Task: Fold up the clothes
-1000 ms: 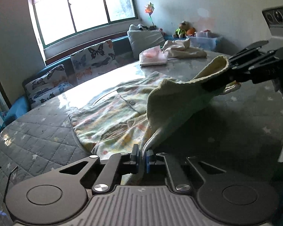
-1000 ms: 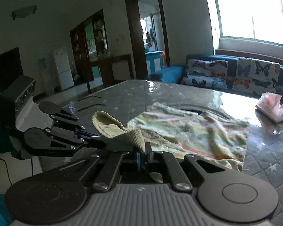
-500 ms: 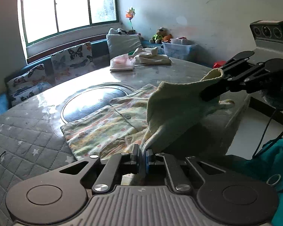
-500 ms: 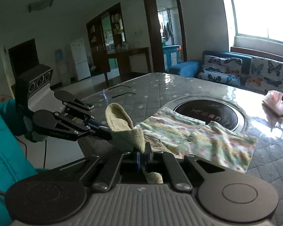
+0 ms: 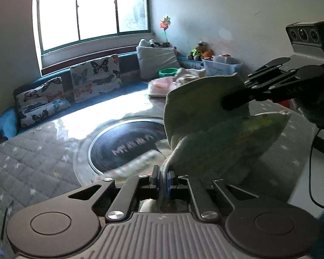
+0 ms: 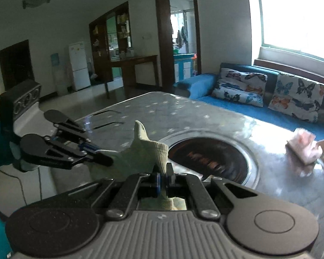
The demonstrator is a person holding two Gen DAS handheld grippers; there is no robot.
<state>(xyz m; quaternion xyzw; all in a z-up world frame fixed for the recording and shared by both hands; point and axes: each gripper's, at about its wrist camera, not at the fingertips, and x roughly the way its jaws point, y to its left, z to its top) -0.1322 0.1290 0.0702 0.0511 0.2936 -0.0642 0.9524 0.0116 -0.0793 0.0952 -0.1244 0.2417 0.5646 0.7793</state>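
Observation:
A pale yellow-green printed garment [image 5: 205, 116] hangs in the air between both grippers, above the grey quilted table [image 5: 32, 157]. My left gripper [image 5: 162, 177] is shut on one edge of it at the bottom of the left wrist view. The right gripper [image 5: 226, 102] pinches the upper edge at the right of that view. In the right wrist view, my right gripper [image 6: 163, 174] is shut on the ribbed hem of the garment [image 6: 140, 151], and the left gripper [image 6: 105, 160] holds the other end at the left. The garment's lower part is hidden behind the gripper bodies.
A dark round glass disc [image 5: 127, 144] sits in the table's middle. Folded pink and cream clothes [image 5: 164, 86] lie at the far side. A blue sofa with butterfly cushions [image 6: 296, 97] runs under the window. A cable [image 5: 313, 172] hangs past the table's right edge.
The garment has been lifted off the table, and the dark disc it covered now shows. Both grippers have risen and kept their hold.

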